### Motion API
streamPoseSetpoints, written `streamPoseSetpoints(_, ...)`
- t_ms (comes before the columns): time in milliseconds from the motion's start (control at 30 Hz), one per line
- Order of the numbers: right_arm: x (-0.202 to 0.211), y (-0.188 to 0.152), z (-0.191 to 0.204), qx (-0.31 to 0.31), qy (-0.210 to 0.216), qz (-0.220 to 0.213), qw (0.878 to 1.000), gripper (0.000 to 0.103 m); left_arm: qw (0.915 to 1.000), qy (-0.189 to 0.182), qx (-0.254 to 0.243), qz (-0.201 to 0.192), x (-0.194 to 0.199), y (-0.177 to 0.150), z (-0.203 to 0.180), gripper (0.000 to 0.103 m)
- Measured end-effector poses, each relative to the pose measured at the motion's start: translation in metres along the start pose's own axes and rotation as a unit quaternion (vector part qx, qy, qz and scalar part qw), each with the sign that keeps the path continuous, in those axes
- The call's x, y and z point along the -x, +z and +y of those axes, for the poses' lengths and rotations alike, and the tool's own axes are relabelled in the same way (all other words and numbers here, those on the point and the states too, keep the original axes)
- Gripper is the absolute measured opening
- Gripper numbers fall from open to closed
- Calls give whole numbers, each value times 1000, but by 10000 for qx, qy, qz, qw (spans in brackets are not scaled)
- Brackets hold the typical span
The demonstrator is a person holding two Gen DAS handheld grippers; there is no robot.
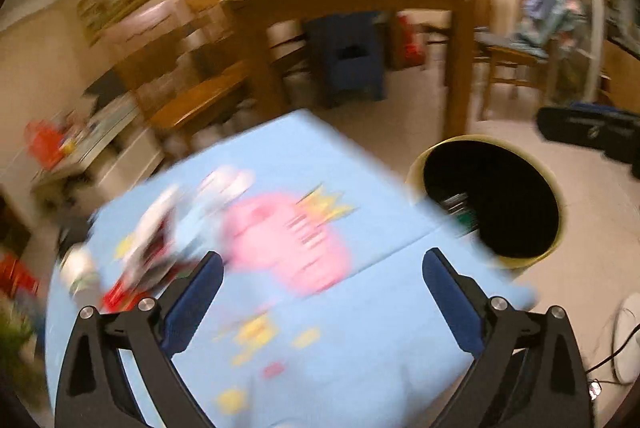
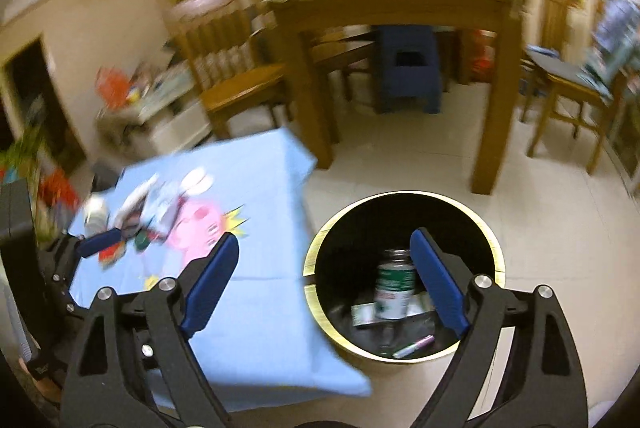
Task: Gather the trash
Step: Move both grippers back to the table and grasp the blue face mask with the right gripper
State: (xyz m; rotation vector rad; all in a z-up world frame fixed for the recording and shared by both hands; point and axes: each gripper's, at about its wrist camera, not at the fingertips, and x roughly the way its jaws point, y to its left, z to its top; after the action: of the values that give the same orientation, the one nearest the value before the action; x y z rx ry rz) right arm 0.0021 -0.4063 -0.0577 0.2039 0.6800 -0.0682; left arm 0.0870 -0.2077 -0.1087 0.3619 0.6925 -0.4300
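Evidently both were free for the next pickup: the left hand-held gripper (image 1: pixel 322 264) gaped empty above the counter (image 1: pixel 360 308), the right hand-held gripper (image 2: pixel 324 248) gaped empty over the bin (image 2: pixel 496 240).

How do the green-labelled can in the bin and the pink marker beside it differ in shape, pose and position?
The green-labelled can is a wide cylinder; the pink marker is thin and stick-like. The can looks roughly upright, tilted slightly; the marker lies flat. The can sits mid-bin; the marker lies nearer the camera-side wall. Both are inside the black, gold-rimmed bin, neither held: the right gripper is open and empty above it.
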Motion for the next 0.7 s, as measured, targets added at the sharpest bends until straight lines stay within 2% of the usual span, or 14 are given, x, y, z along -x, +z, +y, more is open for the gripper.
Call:
streamPoseSetpoints(133,-38,1,78,656,442,377,9962,88,9965,583,556,201,5,-39,71,96)
streamPoseSetpoints(200,-56,4,109,955,539,505,9927,88,9907,976,909,285,10,-60,112,96)
streamPoseSetpoints(333,-98,11,168,1358,668,765,9855,88,9772,1348,1609,307,23,-90,177,96)
streamPoseSetpoints(433,-135,22,189,1362,835,967,9824,85,9707,1427,1906,315,30,-107,211,96)
streamPoseSetpoints(500,-164,29,198,1207,881,1130,9823,75,9677,1456,2031,322,34,-115,224,96)
streamPoseSetpoints(633,-207,39,199,702,999,1376,9829,64,9616,1358,2351,400,35,-131,254,96)
streamPoseSetpoints(667,-218,40,198,586,990,1454,9827,55,9604,1335,2407,420,34,-135,259,96)
streamPoseSetpoints(700,-228,39,198,501,998,1560,9814,37,9589,1303,2481,444,33,-137,265,96)
